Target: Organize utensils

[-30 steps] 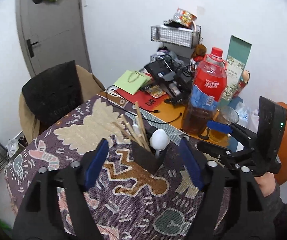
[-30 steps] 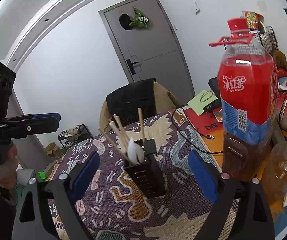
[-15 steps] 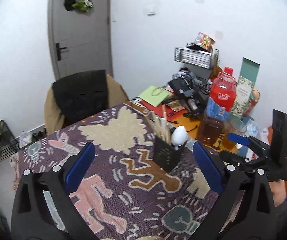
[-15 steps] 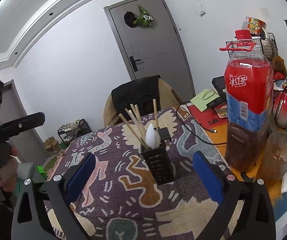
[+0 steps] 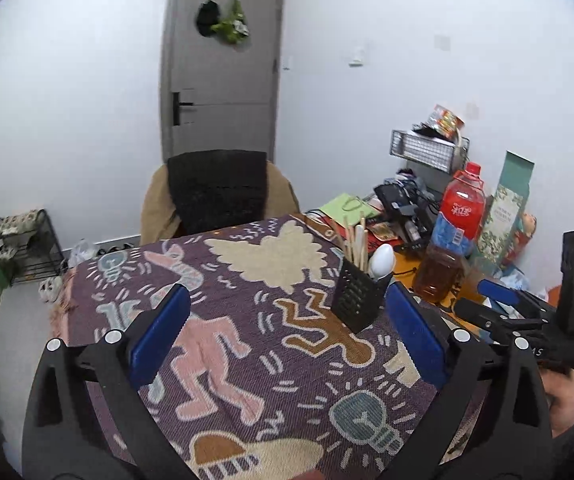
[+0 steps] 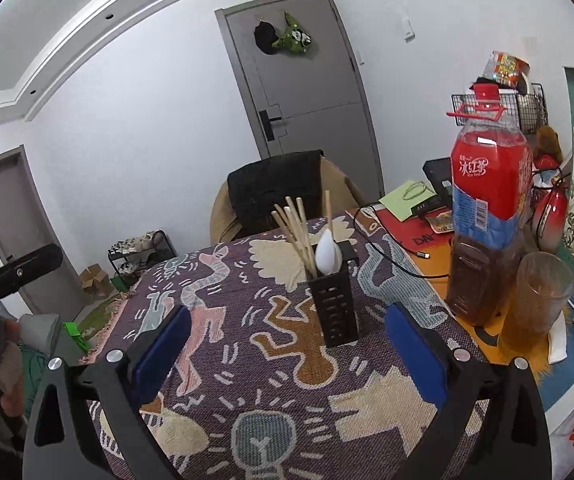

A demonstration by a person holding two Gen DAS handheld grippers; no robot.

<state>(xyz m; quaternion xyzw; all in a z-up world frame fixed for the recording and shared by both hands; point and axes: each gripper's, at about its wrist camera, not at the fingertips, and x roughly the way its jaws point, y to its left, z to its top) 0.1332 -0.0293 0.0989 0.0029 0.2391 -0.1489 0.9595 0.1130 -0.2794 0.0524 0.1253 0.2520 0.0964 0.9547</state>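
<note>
**One holder, loaded; both grippers wide and empty**

Left of the black utensil holder (image 6: 335, 309): left gripper (image 5: 283, 332) spread wide, nothing between its blue pads (image 5: 158, 334), hovering over the patterned tablecloth (image 5: 247, 288).

In the holder itself, upright on the cloth: one white spoon (image 6: 327, 251) and a bundle of wooden chopsticks (image 6: 298, 227), five or so; exact count hard to settle where the sticks overlap. Lower ends hidden inside the holder.

Right of the holder, off the cloth's edge: one large iced-tea bottle (image 6: 487, 200) with red label, one plastic cup (image 6: 537, 304) of amber drink just beside it. Beyond these, a heap of cables and boxes too tangled to count.

Right gripper (image 6: 287, 336) likewise parted wide and holding nothing; seen from the left wrist as a black body at the far right, partly cut off by the frame.

Behind the holder: one chair (image 5: 217, 196) draped in dark cloth.
</note>
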